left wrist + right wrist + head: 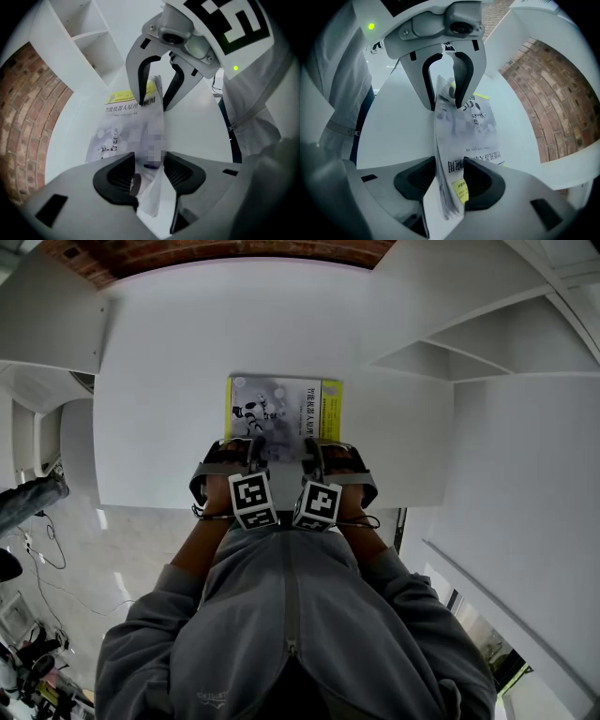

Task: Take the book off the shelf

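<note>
The book (281, 409), grey and white with a yellow strip, lies face up on the white table (159, 381), and both grippers stand side by side at its near edge. My left gripper (246, 452) points steeply down. In the left gripper view the book's (119, 133) near edge rises loosely between the left gripper's (150, 173) pads, with a gap on one side. My right gripper (323, 452) straddles the same edge. There the fanned pages of the book (480, 122) stand between the right gripper's (449, 180) open pads and lean on one.
White shelf compartments (487, 343) rise at the right of the table. A brick wall (216, 251) runs behind it. The table's near edge is just under my hands. The floor at lower left holds cables and gear (33, 549).
</note>
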Action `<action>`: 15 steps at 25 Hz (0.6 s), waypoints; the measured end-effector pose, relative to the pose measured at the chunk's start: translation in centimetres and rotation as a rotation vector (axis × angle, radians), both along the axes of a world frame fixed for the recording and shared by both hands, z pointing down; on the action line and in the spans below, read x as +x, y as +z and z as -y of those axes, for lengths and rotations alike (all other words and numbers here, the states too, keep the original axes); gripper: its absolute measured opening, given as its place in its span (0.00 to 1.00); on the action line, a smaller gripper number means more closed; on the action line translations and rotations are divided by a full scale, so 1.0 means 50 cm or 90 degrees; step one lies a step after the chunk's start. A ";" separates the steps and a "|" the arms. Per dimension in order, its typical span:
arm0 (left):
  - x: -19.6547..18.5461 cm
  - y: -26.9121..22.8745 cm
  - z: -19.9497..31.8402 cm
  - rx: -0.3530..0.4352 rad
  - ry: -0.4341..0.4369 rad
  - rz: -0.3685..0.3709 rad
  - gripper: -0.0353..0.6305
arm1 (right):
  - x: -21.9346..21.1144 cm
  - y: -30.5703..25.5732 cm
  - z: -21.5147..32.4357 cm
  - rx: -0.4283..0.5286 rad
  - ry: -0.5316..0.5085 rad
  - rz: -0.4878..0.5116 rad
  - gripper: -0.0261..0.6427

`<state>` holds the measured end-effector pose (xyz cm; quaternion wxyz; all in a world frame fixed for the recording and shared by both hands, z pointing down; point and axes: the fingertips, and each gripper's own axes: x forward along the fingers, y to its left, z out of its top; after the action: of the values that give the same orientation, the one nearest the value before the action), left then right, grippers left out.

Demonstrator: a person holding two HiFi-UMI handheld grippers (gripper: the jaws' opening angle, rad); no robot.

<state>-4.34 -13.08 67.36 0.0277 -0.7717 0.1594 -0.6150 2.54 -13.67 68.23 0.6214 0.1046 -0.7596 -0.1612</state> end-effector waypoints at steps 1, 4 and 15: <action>-0.001 -0.001 -0.002 -0.002 -0.001 -0.002 0.35 | 0.001 0.000 -0.001 0.002 0.001 0.000 0.34; -0.003 -0.001 -0.007 -0.005 -0.005 -0.003 0.35 | 0.003 0.000 -0.007 0.001 0.006 0.002 0.34; 0.011 -0.040 -0.013 0.010 0.008 -0.022 0.34 | 0.010 -0.029 -0.018 -0.015 0.035 0.030 0.33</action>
<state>-3.80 -12.45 65.37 0.0344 -0.7830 0.1599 -0.6001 3.02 -12.79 66.79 0.6087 0.1217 -0.7727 -0.1328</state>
